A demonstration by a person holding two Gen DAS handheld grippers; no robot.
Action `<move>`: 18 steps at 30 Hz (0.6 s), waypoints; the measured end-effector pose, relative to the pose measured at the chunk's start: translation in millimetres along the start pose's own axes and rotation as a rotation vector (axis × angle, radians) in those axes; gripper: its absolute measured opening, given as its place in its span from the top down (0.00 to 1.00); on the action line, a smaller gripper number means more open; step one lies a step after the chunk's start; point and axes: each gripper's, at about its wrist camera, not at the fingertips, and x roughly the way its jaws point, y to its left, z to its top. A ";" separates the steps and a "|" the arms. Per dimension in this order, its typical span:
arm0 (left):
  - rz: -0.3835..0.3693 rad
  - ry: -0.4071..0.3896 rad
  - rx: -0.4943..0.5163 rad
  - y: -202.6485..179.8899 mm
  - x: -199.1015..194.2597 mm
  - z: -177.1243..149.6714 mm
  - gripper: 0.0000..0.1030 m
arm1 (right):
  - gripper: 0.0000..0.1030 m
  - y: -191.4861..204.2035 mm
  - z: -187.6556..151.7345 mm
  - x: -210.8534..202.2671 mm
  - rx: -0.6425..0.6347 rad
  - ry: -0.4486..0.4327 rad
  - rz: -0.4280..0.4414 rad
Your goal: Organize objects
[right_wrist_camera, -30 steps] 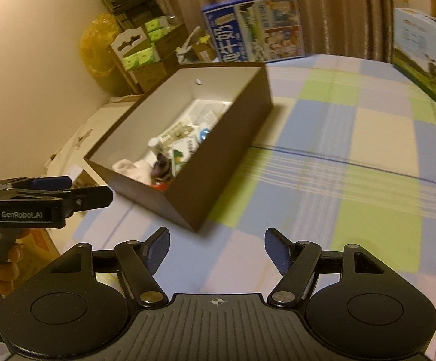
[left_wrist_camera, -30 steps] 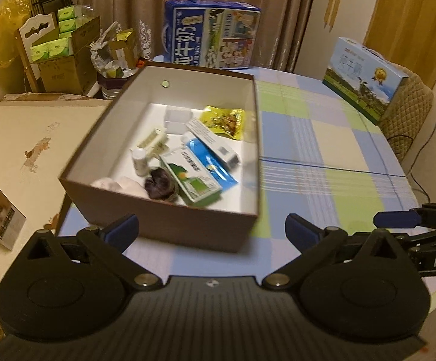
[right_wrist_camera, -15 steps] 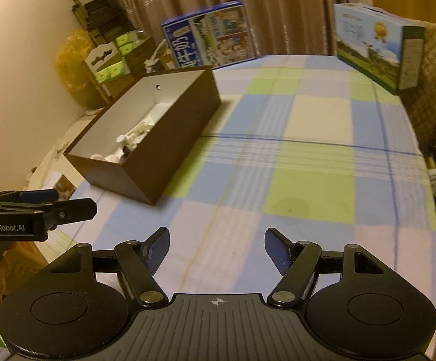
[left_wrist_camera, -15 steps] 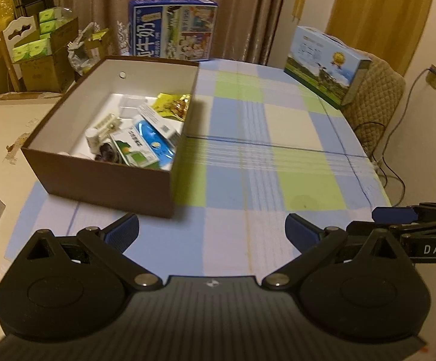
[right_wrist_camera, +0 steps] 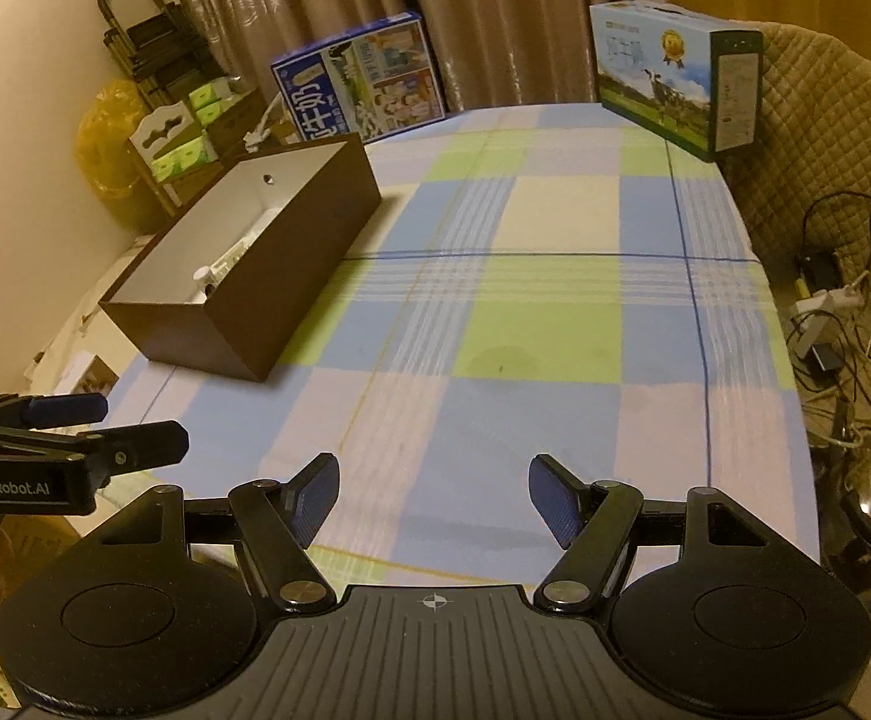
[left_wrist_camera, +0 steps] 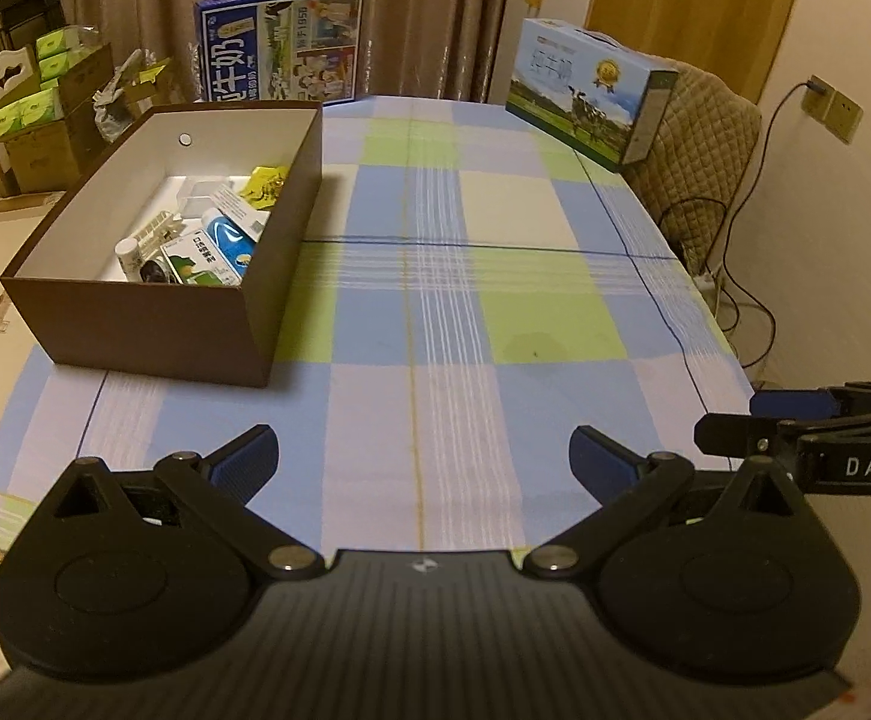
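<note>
Both grippers spread wide, empty, over the table's near edge.
Left gripper and right gripper hold nothing above the checked tablecloth. Brown box sits far left on it, holding medicine boxes, a small bottle, a yellow packet. Two milk cartons stand at the far end.

Both views are dimly lit by warm yellowish indoor light. A soft shadow is cast at 3 o'clock of the brown box. Strong fisheye bending is seen at the edges, with dark corners.
</note>
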 end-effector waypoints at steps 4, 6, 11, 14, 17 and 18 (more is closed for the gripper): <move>0.005 0.003 0.009 -6.2 -2.5 -9.0 0.01 | 0.35 0.1 -7.9 -6.4 -0.001 -0.001 -0.004; 0.008 0.004 0.011 -8.3 -4.7 -12.8 0.01 | 0.35 -0.4 -11.7 -8.7 -0.001 0.000 -0.005; 0.016 0.005 0.009 -10.6 -8.3 -21.9 0.01 | 0.35 1.6 -18.2 -14.3 -0.009 -0.001 -0.006; 0.016 0.006 0.006 -11.8 -10.3 -25.1 0.01 | 0.35 3.8 -20.5 -16.6 -0.013 -0.001 -0.005; 0.014 0.006 0.007 -12.3 -11.5 -26.9 0.01 | 0.35 5.1 -22.8 -17.9 -0.013 0.000 -0.008; 0.013 0.006 0.008 -12.5 -12.3 -27.9 0.01 | 0.35 5.8 -23.7 -18.7 -0.012 0.000 -0.008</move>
